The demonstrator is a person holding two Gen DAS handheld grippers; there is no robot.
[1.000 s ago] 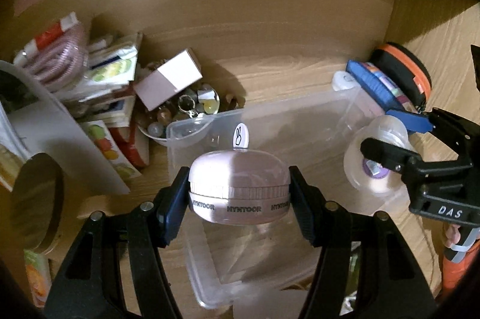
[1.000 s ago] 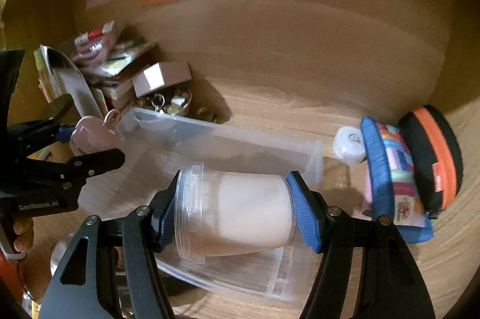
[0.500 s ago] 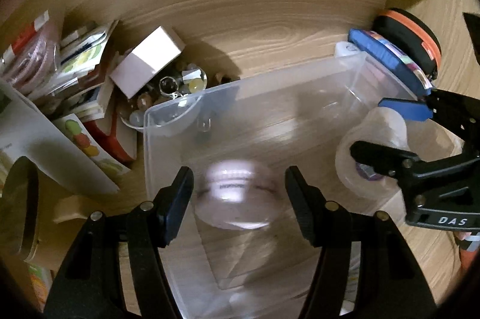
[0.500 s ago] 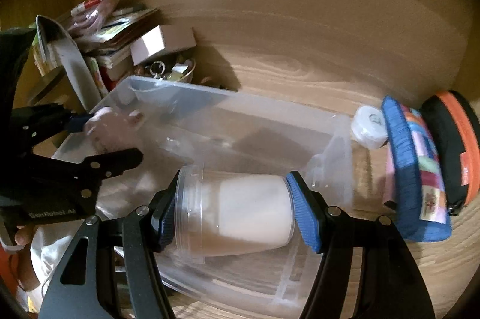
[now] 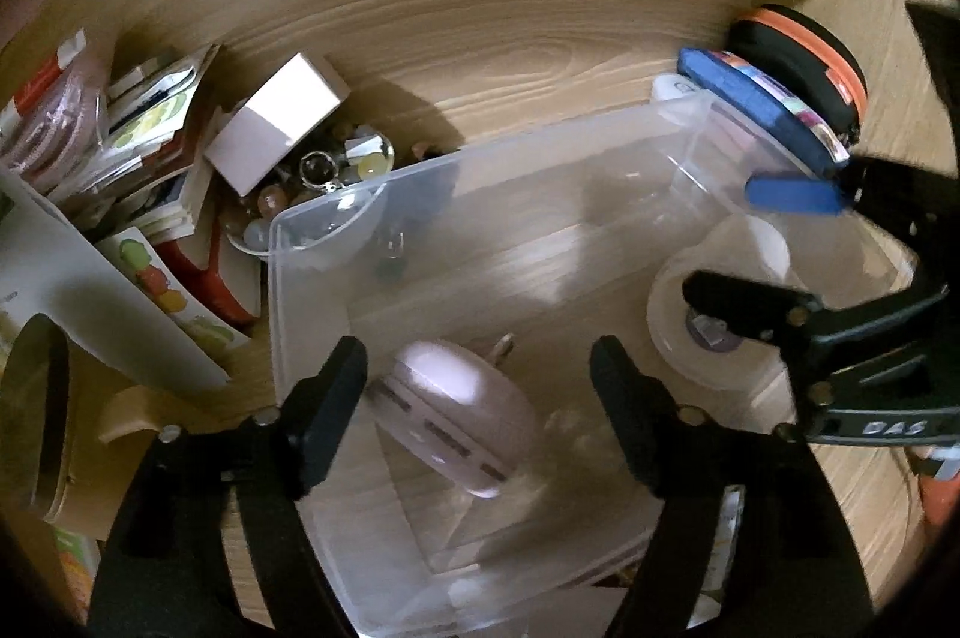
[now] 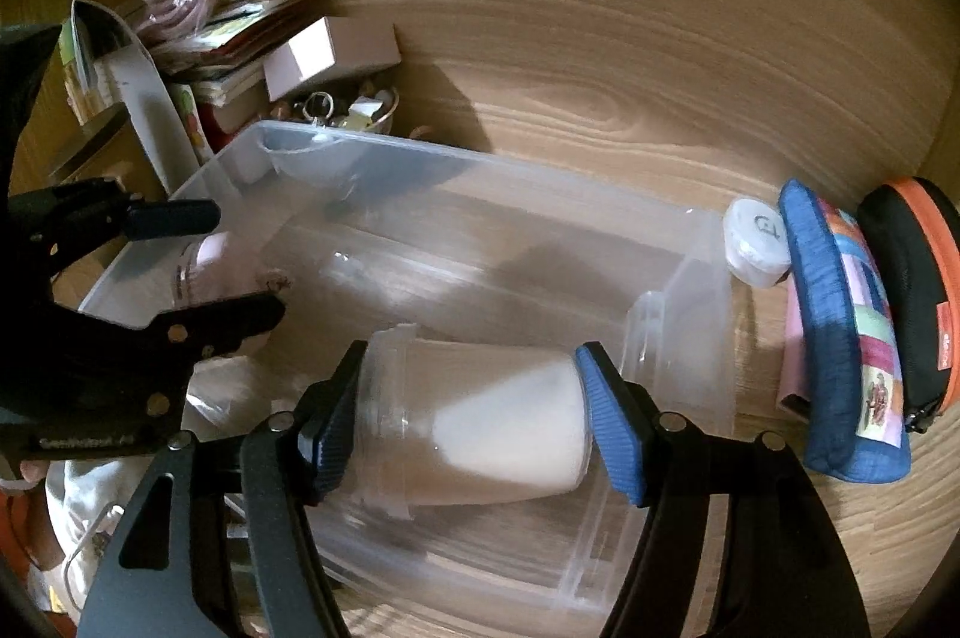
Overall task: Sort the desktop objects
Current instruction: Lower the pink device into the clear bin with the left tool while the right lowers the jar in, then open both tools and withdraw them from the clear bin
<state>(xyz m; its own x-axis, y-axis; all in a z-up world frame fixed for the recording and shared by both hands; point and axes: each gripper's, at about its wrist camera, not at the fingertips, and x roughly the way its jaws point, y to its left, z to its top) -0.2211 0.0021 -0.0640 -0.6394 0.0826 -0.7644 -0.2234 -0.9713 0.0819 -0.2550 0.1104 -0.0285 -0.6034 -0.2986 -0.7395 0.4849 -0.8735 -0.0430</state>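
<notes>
A clear plastic bin sits on a wooden surface, and both hand-held claws hang over it, pointing down into it. The left claw has just been opening: its fingers now stand well apart, and the round pink case lies tilted on the bin floor between them, touched by neither pad, so it looks already dropped in. The right claw has its jaws on either end of a clear jar with a pale filling, lying on its side low inside the bin at the near right. Those jaws have also just been opening; the dark pad seems to rest against the lid end and the blue pad sits at the base, but blur hides whether they press, so I cannot tell whether the jar is gripped or freed. By my reckoning two items are in or nearly in the bin, and plenty is left. To the far left of the bin lie a heap of booklets and packets, a small white box and a dish of beads and trinkets. To the right, outside the bin, stand a small white round tub, a blue patchwork pouch and a black case with an orange zip.
</notes>
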